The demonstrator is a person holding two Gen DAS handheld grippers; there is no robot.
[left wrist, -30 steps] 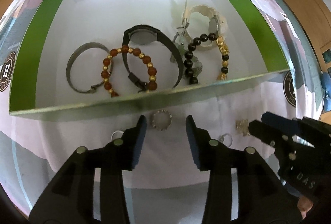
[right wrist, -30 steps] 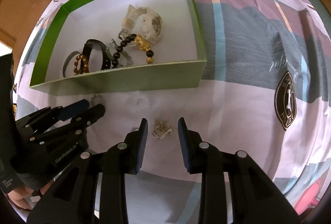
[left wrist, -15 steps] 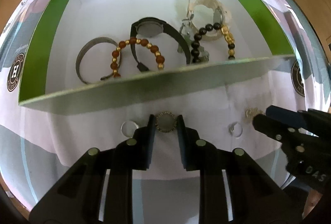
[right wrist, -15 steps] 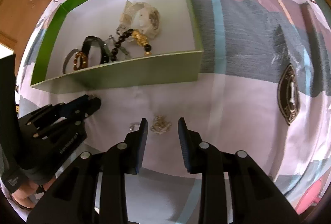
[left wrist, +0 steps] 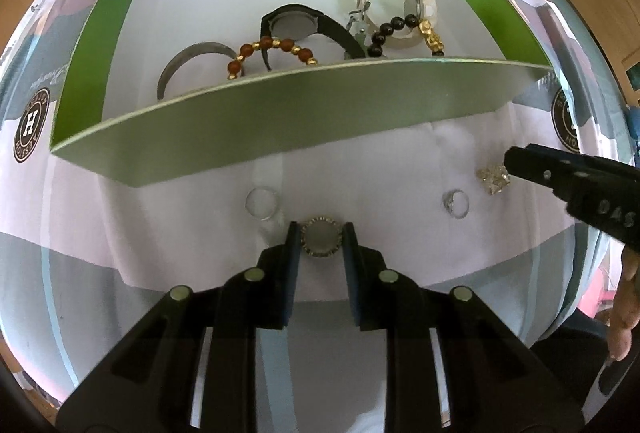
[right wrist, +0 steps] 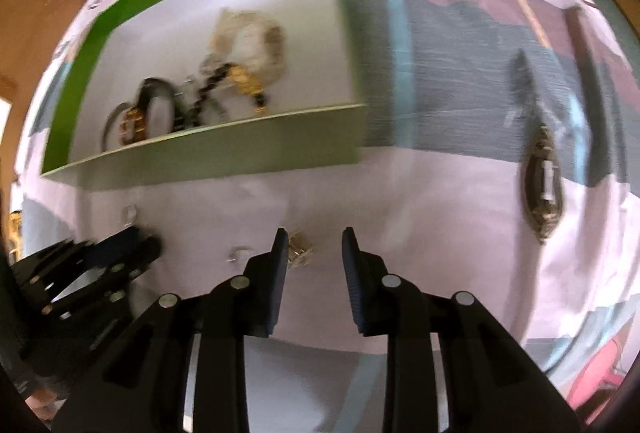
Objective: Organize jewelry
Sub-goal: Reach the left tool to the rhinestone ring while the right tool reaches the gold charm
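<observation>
A round silver ring with a beaded rim point(left wrist: 321, 241) sits low in the centre of the left wrist view, pinched between the blue pads of the left gripper point(left wrist: 321, 243), whose jaws are narrowed onto its two sides. It rests on or just above the pale lilac bedspread point(left wrist: 380, 169), below the near wall of the green-sided cardboard box point(left wrist: 280, 113) that already holds watches and beaded bracelets. A plain silver band point(left wrist: 262, 203) lies just to its left, a small stone-set ring point(left wrist: 456, 204) to the right. The grip is on a thin curved edge, so the ring could likely twist or pop free during a lift over the box wall. In the blurred right wrist view, the right gripper point(right wrist: 315, 253) is partly open, its left pad touching or just beside a glittering gold cluster point(right wrist: 300, 251), not clamped.
</observation>
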